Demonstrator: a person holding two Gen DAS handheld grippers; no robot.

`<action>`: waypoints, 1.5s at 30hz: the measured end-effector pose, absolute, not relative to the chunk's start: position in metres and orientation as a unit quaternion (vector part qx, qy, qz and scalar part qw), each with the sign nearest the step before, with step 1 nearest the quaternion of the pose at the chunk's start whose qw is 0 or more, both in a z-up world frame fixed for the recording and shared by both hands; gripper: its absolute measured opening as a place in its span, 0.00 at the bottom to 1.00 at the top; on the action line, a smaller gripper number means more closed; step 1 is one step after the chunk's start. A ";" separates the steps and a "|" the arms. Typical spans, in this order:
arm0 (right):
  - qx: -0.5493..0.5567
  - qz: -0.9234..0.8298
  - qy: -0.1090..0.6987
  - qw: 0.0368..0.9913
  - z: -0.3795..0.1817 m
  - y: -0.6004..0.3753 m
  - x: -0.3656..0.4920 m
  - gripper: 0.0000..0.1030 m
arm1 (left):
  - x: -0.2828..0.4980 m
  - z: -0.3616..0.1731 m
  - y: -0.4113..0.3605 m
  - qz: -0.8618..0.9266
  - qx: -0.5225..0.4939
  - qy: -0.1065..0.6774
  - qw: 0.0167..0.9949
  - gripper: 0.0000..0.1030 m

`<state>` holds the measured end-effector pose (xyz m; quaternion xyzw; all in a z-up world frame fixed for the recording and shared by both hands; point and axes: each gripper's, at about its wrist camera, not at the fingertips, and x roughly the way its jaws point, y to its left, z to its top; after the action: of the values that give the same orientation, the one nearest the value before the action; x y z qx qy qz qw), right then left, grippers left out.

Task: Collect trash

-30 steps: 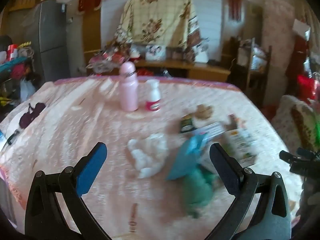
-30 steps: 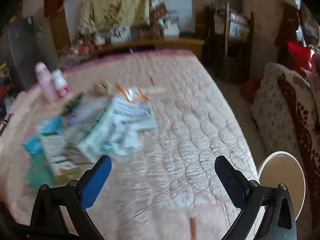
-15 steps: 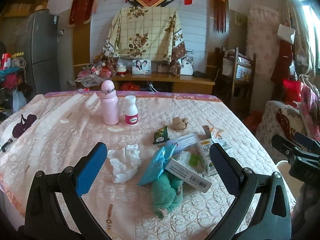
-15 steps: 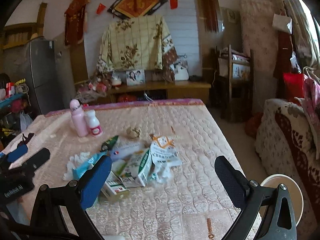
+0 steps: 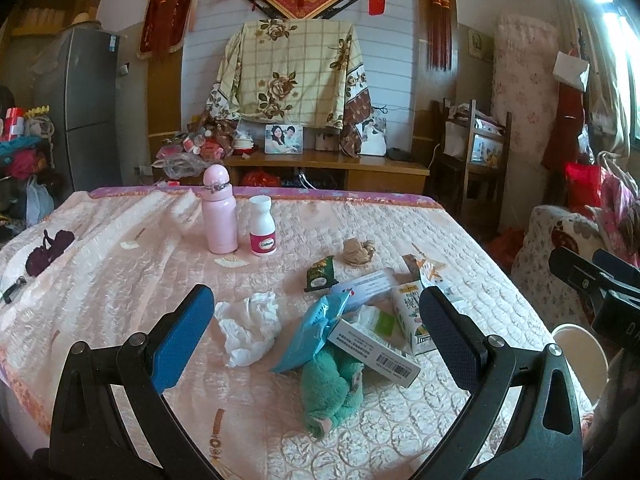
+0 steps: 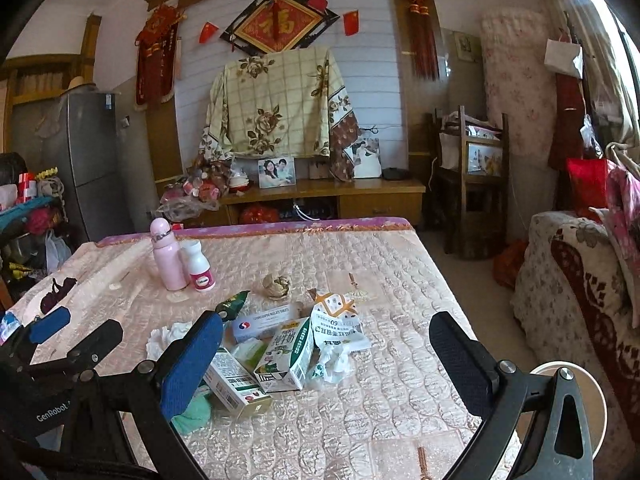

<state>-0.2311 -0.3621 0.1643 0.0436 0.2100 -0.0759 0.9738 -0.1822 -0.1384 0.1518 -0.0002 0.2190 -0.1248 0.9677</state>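
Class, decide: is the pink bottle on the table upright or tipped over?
Upright. The pink bottle stands on its base on the quilted table cover, rounded cap uppermost.

Near edge: bare quilt (image 6: 360, 432) is lying open in front of the pile, giving free passage.
Right side: quilt is staying clear beyond the torn bag (image 6: 336, 320), out to the bin (image 6: 600, 412) beside the table.
Centre: boxes (image 5: 376, 350), carton (image 6: 292, 354), blue pack (image 5: 316, 334) and green cloth (image 5: 332, 392) are crowding together, touching.
Left: tissue (image 5: 250, 330) is lying apart, open quilt around it.
Back: bottles (image 5: 219, 210) are standing upright, well apart from the pile.
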 end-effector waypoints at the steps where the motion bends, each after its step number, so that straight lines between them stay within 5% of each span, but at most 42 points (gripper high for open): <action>1: 0.043 -0.076 0.209 0.974 0.165 -0.362 -0.231 1.00 | -0.182 0.152 -0.139 -0.125 0.000 0.220 0.968 0.99; 45: 0.035 -0.066 0.231 0.970 0.150 -0.356 -0.216 1.00 | -0.171 0.140 -0.139 -0.119 -0.006 0.249 0.961 0.99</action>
<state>-0.2160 -0.3563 0.1499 0.0348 0.2305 -0.0655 0.9702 -0.1711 -0.1393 0.1396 -0.0059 0.2486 -0.1185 0.9613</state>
